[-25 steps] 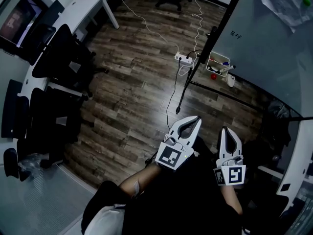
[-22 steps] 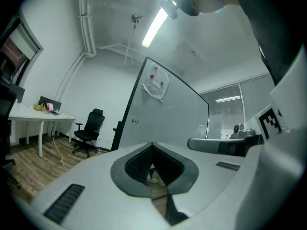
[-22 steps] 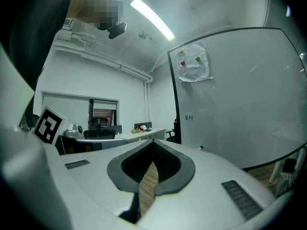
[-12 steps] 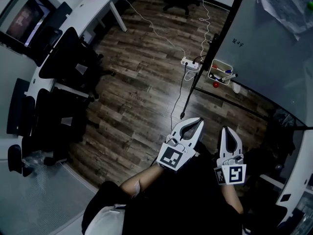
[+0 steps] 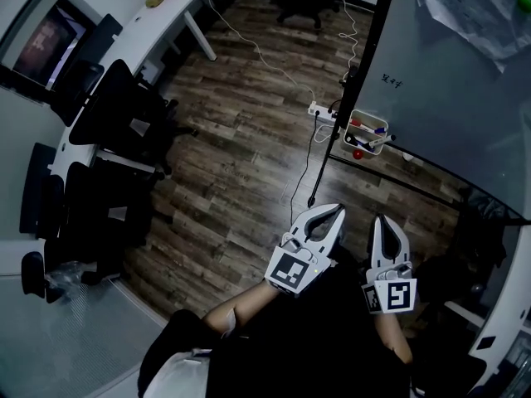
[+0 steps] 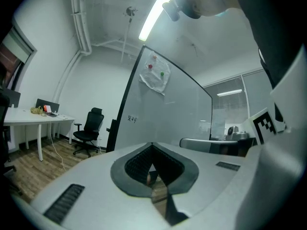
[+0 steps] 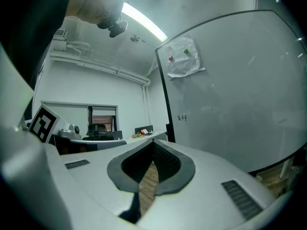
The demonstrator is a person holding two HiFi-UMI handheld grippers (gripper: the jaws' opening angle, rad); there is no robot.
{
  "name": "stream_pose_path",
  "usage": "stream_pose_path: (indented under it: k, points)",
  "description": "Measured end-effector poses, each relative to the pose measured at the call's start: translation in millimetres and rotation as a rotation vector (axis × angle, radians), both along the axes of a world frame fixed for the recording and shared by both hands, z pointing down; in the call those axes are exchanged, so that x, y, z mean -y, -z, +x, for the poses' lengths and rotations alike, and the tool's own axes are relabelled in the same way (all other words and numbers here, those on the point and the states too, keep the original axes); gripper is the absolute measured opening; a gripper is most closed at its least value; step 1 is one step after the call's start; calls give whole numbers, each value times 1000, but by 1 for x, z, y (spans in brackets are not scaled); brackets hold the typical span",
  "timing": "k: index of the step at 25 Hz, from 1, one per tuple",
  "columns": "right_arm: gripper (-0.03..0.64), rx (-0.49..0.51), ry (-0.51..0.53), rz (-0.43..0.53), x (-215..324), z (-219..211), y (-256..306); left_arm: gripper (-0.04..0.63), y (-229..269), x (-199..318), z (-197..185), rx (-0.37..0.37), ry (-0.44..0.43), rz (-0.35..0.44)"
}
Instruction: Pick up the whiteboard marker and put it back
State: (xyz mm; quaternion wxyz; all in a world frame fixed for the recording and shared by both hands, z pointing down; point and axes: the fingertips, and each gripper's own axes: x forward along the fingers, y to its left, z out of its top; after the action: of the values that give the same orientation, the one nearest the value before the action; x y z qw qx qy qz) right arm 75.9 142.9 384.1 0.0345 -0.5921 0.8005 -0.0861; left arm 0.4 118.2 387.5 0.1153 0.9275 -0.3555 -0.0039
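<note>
A small white wire tray (image 5: 365,133) hangs on the whiteboard's stand, well ahead of both grippers, and holds whiteboard markers (image 5: 371,128), one with a blue cap. A red round thing (image 5: 358,153) sits just below it. My left gripper (image 5: 335,209) is held close to the person's body with its jaws together and nothing between them. My right gripper (image 5: 385,220) is beside it, also shut and empty. In the left gripper view the left gripper (image 6: 152,146) points toward the whiteboard (image 6: 163,107). The right gripper (image 7: 153,143) faces the whiteboard (image 7: 230,95) too.
A power strip (image 5: 323,111) and trailing cables (image 5: 300,160) lie on the wood floor (image 5: 232,164) by the stand's black post (image 5: 362,65). Black office chairs (image 5: 116,114) stand along a white desk (image 5: 124,15) at left. A crumpled sheet (image 5: 469,11) is pinned on the board.
The head view has shifted, so the whiteboard and its tray sit a little lower and nearer in the frame. Both grippers keep their place and stay shut.
</note>
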Motion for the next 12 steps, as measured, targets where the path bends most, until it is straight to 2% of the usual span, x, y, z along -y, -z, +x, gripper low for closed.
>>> stream_pose_path:
  k: [6, 12]
  points:
    - [14, 12, 5, -21, 13, 19, -10, 8, -5, 13, 18, 62, -23, 21]
    - [14, 18, 15, -16, 30, 38, -13, 7, -8, 27, 37, 43, -8, -1]
